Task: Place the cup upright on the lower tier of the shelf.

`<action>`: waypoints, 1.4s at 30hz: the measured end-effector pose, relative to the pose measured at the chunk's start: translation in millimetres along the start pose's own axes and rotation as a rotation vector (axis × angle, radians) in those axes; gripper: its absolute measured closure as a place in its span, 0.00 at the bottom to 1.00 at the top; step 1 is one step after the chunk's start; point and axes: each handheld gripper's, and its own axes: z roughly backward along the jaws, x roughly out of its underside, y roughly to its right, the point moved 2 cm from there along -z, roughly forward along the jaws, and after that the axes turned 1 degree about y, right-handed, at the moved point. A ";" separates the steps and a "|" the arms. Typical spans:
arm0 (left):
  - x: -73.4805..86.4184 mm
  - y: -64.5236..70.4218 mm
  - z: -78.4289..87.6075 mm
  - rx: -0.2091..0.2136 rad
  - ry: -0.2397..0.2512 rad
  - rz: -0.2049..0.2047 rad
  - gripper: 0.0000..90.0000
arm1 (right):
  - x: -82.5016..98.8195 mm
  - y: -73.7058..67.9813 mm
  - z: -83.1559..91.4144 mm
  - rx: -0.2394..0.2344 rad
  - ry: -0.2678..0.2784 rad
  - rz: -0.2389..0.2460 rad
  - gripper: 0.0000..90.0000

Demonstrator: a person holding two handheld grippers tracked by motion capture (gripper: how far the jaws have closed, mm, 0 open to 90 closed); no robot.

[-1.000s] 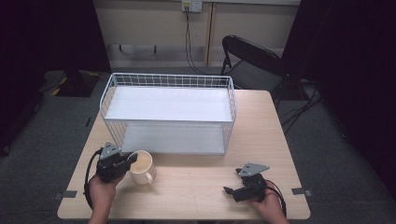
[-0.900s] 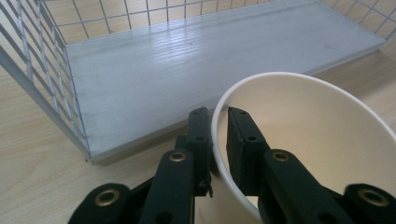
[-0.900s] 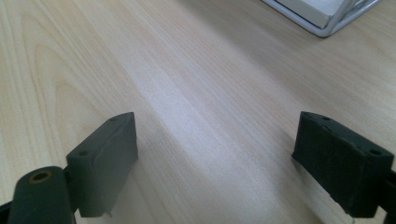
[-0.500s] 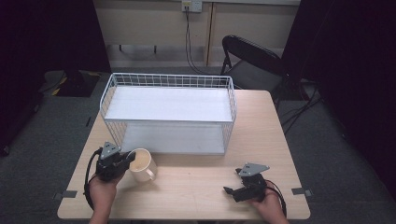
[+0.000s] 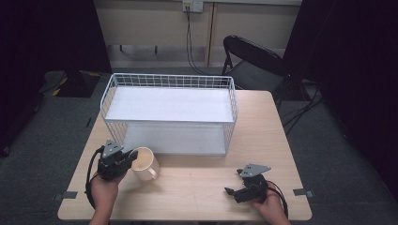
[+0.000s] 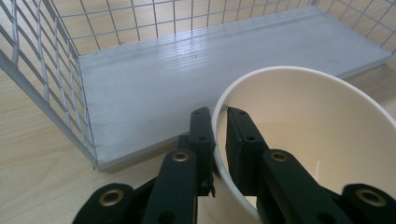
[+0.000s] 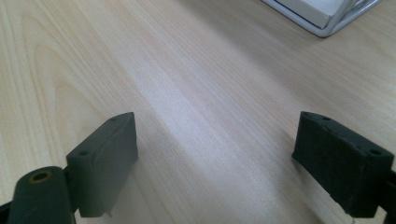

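A cream mug (image 5: 144, 162) with a handle stands at the table's front left, just before the white wire rack (image 5: 169, 105). My left gripper (image 5: 132, 156) is shut on the mug's rim. In the left gripper view one jaw is outside and one inside the mug (image 6: 303, 130), and the left gripper (image 6: 215, 114) pinches its wall. The mug looks empty. My right gripper (image 5: 230, 192) rests at the front right of the table, pointing left. In the right gripper view the right gripper (image 7: 215, 140) is open with bare wood between its fingers.
The two-tier rack takes up the middle and back of the wooden table (image 5: 197, 187); its lower shelf board (image 6: 187, 79) lies just beyond the mug. A corner of the rack (image 7: 327, 18) is ahead of the right gripper. A black chair (image 5: 253, 58) stands behind the table.
The left gripper and the mug have edged slightly toward the rack. The right gripper has not moved.
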 end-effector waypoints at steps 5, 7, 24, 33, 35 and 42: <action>-3.9 2.0 -3.3 -0.002 0.000 0.011 0.91 | 0.0 0.0 0.0 0.000 0.000 0.000 0.14; -5.7 3.2 -5.5 -0.006 -0.001 0.011 0.91 | 0.0 0.0 0.0 0.000 0.000 0.001 0.14; -15.2 8.9 -18.2 -0.068 0.038 0.021 0.91 | 0.0 0.0 0.0 0.000 0.000 0.000 0.14; -19.8 10.1 -26.0 -0.105 0.054 0.024 0.91 | 0.0 0.0 0.0 0.000 0.000 0.001 0.14; -20.6 10.2 -28.6 -0.107 0.055 0.031 0.91 | 0.0 0.0 0.0 0.000 0.000 0.000 0.14; -24.2 10.7 -34.9 -0.126 0.050 0.033 0.91 | 0.0 0.0 0.0 0.000 0.000 0.000 0.14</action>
